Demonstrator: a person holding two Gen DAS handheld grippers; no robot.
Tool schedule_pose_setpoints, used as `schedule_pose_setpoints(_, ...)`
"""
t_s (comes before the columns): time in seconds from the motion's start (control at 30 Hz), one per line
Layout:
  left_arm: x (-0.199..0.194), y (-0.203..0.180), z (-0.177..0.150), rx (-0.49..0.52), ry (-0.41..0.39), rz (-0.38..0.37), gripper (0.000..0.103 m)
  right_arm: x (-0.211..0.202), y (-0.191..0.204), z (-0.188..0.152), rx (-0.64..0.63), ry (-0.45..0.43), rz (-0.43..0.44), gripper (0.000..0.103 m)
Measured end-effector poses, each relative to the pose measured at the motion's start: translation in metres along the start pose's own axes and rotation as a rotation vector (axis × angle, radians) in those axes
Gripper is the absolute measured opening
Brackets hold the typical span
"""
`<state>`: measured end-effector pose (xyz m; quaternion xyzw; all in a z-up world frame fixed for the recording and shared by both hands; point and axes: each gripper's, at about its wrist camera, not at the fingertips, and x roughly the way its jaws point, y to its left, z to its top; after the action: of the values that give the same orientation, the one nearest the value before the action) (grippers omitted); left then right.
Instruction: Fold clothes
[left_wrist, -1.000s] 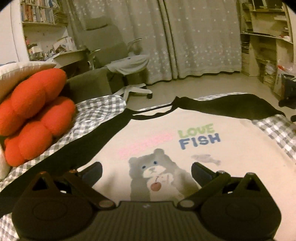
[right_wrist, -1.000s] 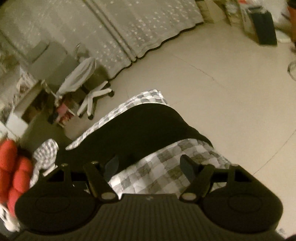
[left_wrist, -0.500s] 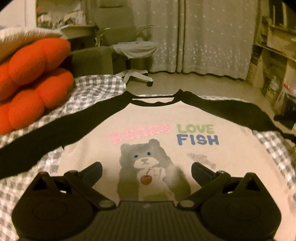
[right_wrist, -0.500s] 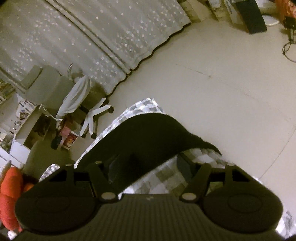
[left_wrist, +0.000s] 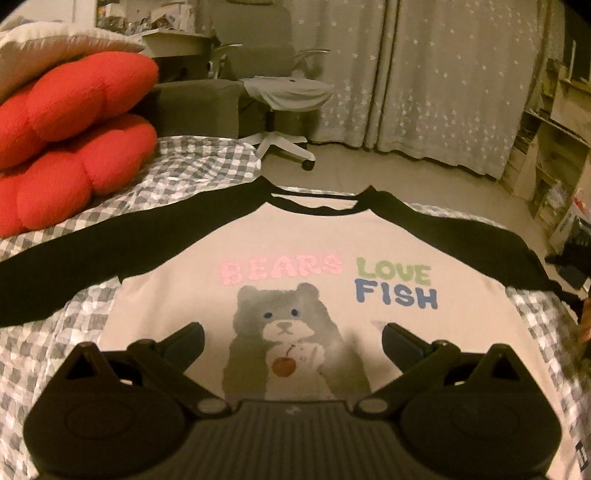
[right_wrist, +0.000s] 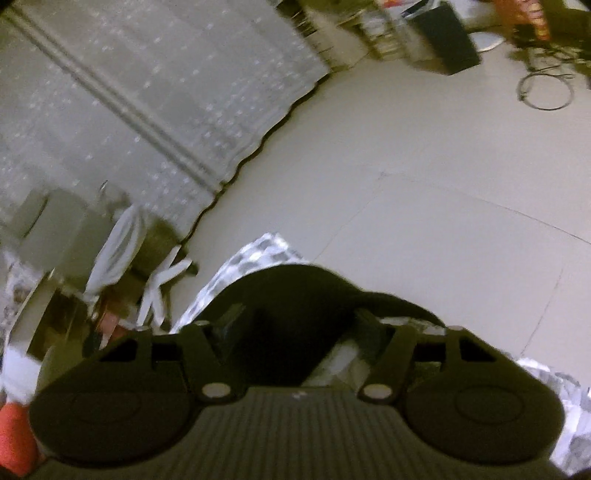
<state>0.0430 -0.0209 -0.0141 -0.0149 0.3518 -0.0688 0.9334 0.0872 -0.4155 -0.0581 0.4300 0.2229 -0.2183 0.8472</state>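
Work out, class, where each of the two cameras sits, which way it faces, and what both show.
Left wrist: rides on the left tool, looking down its open fingers across the shirt towards the curtain.
Right wrist: rides on the right tool, tilted over the black sleeve, its jaws closing around it, floor beyond.
Shared: shirt, checked bedding, curtain, office chair.

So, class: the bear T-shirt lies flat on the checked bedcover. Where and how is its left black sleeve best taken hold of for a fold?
Probably at the cuff end of the left black sleeve, coming from the outer side over the checked bedcover. The sleeve lies flat and stretched outward, so its free edge is easiest to pinch. The left claw hangs open over the bear print.
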Motion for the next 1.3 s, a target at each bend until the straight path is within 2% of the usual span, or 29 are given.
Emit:
schedule_pose_setpoints(0.07, 0.0, 0.004, 0.001, -0.018, -0.005, 0.009, 0.102, 0.001, 0.0, -0.002, 0.015, -0.028, -0.035, 0.042)
schedule_pose_setpoints(0.13, 0.001, 0.008, 0.001, -0.034, -0.008, 0.019, 0.102, 0.001, -0.006, -0.004, 0.039, -0.053, -0.063, 0.019)
schedule_pose_setpoints(0.17, 0.001, 0.01, 0.001, -0.042, -0.01, 0.024, 0.102, 0.001, -0.009, -0.005, 0.054, -0.063, -0.064, 0.014)
schedule_pose_setpoints(0.33, 0.001, 0.024, 0.002, -0.076, -0.017, 0.045, 0.102, -0.007, -0.006, -0.006, 0.052, -0.113, -0.039, 0.01)
schedule_pose_setpoints(0.67, 0.002, 0.047, 0.004, -0.172, -0.009, 0.058, 0.102, -0.028, 0.026, -0.009, -0.077, -0.291, 0.014, 0.009)
schedule_pose_setpoints(0.9, 0.003, 0.051, 0.003, -0.191, -0.007, 0.068, 0.102, -0.049, 0.064, -0.02, -0.227, -0.392, 0.105, 0.009)
schedule_pose_setpoints(1.2, 0.004, 0.055, 0.004, -0.208, -0.004, 0.075, 0.102, -0.075, 0.113, -0.045, -0.443, -0.41, 0.293, 0.009)
schedule_pose_setpoints(1.3, 0.003, 0.056, 0.004, -0.219, -0.007, 0.082, 0.102, -0.08, 0.127, -0.06, -0.515, -0.412, 0.317, 0.009)
